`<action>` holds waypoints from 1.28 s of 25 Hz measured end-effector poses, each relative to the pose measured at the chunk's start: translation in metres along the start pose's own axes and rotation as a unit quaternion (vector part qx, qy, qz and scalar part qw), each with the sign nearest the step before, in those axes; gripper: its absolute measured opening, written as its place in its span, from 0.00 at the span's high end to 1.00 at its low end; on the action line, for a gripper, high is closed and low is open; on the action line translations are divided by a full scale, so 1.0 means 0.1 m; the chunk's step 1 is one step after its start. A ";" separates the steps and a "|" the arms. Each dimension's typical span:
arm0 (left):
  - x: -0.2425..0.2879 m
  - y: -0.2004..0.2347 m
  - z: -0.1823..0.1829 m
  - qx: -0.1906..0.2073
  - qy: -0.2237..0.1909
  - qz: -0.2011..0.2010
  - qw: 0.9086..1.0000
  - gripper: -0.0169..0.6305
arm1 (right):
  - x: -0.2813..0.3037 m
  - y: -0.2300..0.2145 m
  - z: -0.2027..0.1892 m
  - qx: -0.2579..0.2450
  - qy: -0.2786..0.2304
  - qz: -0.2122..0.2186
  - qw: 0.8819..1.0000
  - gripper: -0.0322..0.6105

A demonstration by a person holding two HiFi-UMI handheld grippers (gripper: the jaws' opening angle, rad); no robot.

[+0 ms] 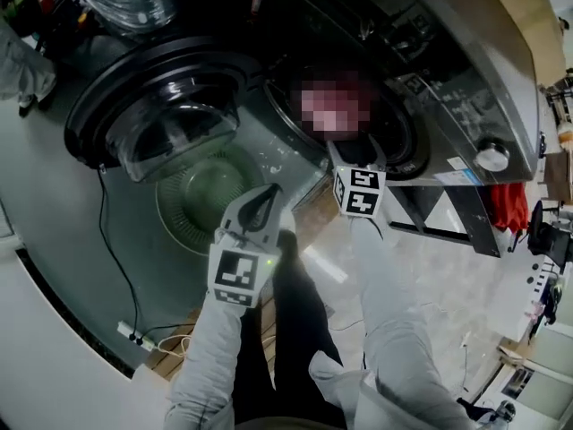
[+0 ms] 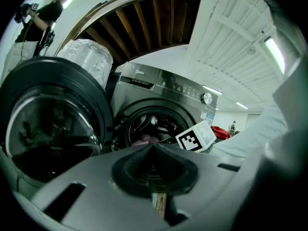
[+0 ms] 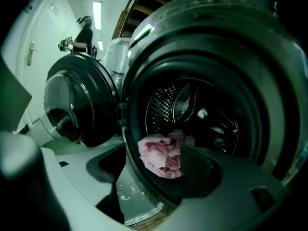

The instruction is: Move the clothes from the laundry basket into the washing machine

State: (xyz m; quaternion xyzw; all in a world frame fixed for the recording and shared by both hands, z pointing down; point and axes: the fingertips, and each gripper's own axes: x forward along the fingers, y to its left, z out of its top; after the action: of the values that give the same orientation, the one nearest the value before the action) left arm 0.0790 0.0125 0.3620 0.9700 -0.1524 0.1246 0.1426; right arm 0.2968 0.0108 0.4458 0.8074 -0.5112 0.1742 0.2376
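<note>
**Q:** Location of the pink garment [image 3: 163, 159]?

**A:** Between the jaws of the right gripper [image 3: 153, 153], touching the right-hand pad and clear of the left-hand pad. Jaws spread wide, with no clamp on the fabric. Bunched on the lower lip of the drum [image 3: 192, 105] mouth, at the threshold and not deep inside.

**Q:** Correct procedure for this step?

**A:** Judged as the drop-off of 1 item.
- Nudge the bundle further ahead of the claw, past the lip, before backing out.
- Otherwise, risk of fabric trailing over the seal and catching under the door [image 1: 166, 119].
- Withdraw straight back along the jaw axis with the jaws wide, to avoid hooking a fold.

**Q:** State of the other claw?

**A:** Left gripper [image 2: 153, 153]: jaws pressed together, nothing between them. Held low and short of the washing machine [image 2: 163, 88], with the machine front straight ahead and the open door to the claw's left.

**Q:** Containers and contents?

**A:**
- **Drum:** 1 pink garment visible at the mouth. Perforated wall bare behind it; remainder too dark to read.
- **Laundry basket [image 1: 183, 211]:** green and round, below and just ahead of the left gripper, partly covered by the door. No clothing visible in the exposed part. If empty throughout, probably the last item of the load.
</note>
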 end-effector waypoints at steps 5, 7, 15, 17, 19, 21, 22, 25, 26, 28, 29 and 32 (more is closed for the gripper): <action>-0.55 -0.18 0.51 0.011 -0.011 0.005 1.000 0.95 | -0.85 0.18 0.59 0.036 -0.038 0.034 0.998 0.42; -0.79 -0.30 0.73 0.010 -0.016 0.009 1.000 0.95 | -1.27 0.21 0.86 0.041 -0.057 0.043 0.997 0.42; -1.45 -0.63 1.73 0.030 -0.075 -0.003 0.997 0.95 | -2.85 0.24 1.92 0.094 -0.162 0.102 0.977 0.42; -1.59 -0.75 1.91 0.033 -0.085 -0.013 0.996 0.95 | -3.24 0.27 2.10 0.093 -0.183 0.120 0.971 0.42; -1.74 -0.84 2.08 0.039 -0.093 -0.022 0.995 0.95 | -3.58 0.30 2.26 0.091 -0.204 0.127 0.967 0.42; -1.88 -0.91 2.23 0.047 -0.100 -0.029 0.993 0.95 | -3.87 0.35 2.39 0.094 -0.223 0.135 0.961 0.42; -1.94 -0.95 2.30 0.052 -0.104 -0.032 0.993 0.95 | -4.01 0.37 2.44 0.096 -0.231 0.140 0.958 0.42; -2.10 -1.07 2.46 0.064 -0.112 -0.042 0.991 0.95 | -4.40 0.43 2.58 0.093 -0.257 0.151 0.950 0.50; -2.16 -1.10 2.49 0.067 -0.113 -0.044 0.990 0.95 | -4.51 0.46 2.61 0.090 -0.264 0.153 0.948 0.56; -2.28 -1.16 2.52 0.074 -0.110 -0.050 0.990 0.95 | -4.72 0.53 2.65 0.085 -0.277 0.152 0.945 0.68; -2.34 -1.19 2.53 0.078 -0.109 -0.053 0.990 0.95 | -4.82 0.57 2.67 0.082 -0.283 0.151 0.944 0.73; -2.49 -1.29 2.55 0.088 -0.106 -0.062 0.988 0.95 | -5.01 0.62 2.71 0.079 -0.296 0.153 0.939 0.79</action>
State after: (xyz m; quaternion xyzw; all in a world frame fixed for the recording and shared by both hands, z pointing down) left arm -0.0576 0.1151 0.0237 0.9941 -0.0943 0.0250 0.0470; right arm 0.0416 0.2080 -0.0286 0.7505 -0.6606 0.0010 -0.0184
